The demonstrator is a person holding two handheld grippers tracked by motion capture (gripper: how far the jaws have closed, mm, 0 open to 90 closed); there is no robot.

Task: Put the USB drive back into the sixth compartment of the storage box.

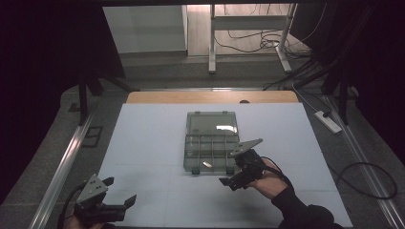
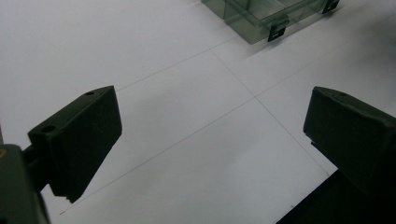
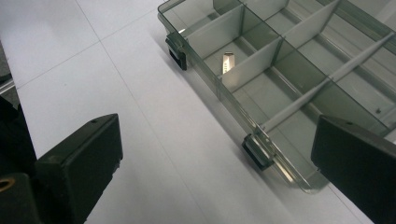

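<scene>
Your right hand-held gripper (image 1: 237, 168) is hovering just off the near right corner of the clear compartment box (image 1: 211, 153), and that is the relation your next move is turning on. The box is sitting open at the middle of the white bench (image 1: 143, 143), its lid (image 1: 212, 122) lying flat on the far side, its long axis running left to right across the bench. In the right gripper view the box is lying ahead and to the right of your jaws, which are standing spread wide with nothing between them; one jaw is hanging over the bare bench, the other over the box's near edge by a black latch (image 3: 256, 151).

A small metal piece (image 3: 227, 62) is lying in a near-row compartment, the one behind the other black latch (image 3: 178, 52). From your right hand-held gripper it is lying farther along the near wall, ahead and slightly left in that gripper's own view, its long axis pointing roughly away from the near wall. In the high view the same piece (image 1: 207, 164) is sitting just left of your right hand-held gripper, close but apart.

Your left hand-held gripper (image 1: 120, 190) is resting well apart at the near left of the bench, jaws likewise spread and holding nothing, with the box only at the far edge of its view. So your right hand is plainly the nearer one, I judge, for anything involving the box or the piece.
</scene>
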